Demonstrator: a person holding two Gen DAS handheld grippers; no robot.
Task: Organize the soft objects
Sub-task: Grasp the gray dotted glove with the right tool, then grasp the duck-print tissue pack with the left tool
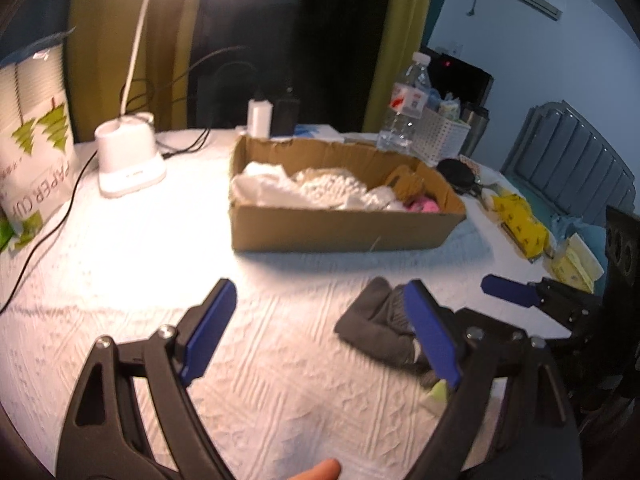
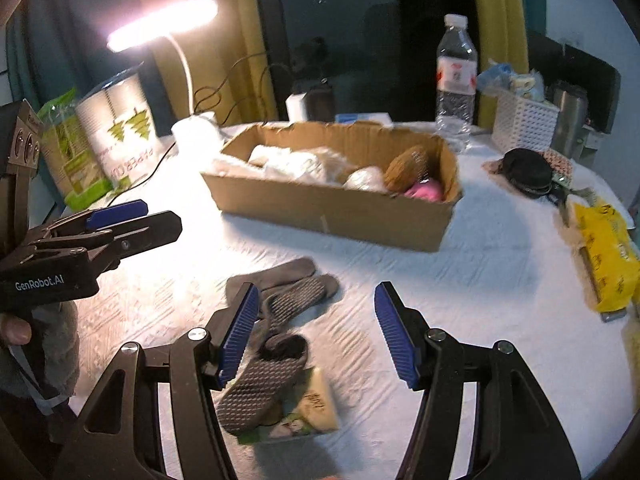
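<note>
Both grippers are held over the worktop (image 2: 500, 280), which is covered by a white textured cloth. The left gripper (image 1: 320, 332) is spread wide with nothing between its fingers. The right gripper (image 2: 316, 332) is also released, at a narrower gap, and empty.

The grey socks (image 2: 276, 320) lie loose on the cloth in front of the box (image 2: 332, 216), well apart from it. In the right wrist view they sit mostly beside and under the right gripper's left finger (image 2: 236, 340); in the left wrist view they are partly hidden behind the left gripper's right finger (image 1: 432, 336). The nearest sock rests with one end on a small pale packet (image 2: 316, 404).

Orientation: the two farther socks are laid roughly parallel, long axes running from near-left to far-right toward the box, rounded toes at the far end. The nearest sock is set along a similar diagonal, dark opening at its far end.

Step in hand, as judged: approach for a pick of a sock, to be dropped in the box with the other soft items (image 2: 304, 168).

For a good grasp:
- one sock is to be singled out, not the heap
- the fingers are to be set across the long axis, near mid-length, so both ends hang evenly
- the packet is to be kept clear of the pinch
- the cloth is not to be caught; closure just above it is advised
- the grippers are near each other, so only one is to be brought in.
</note>
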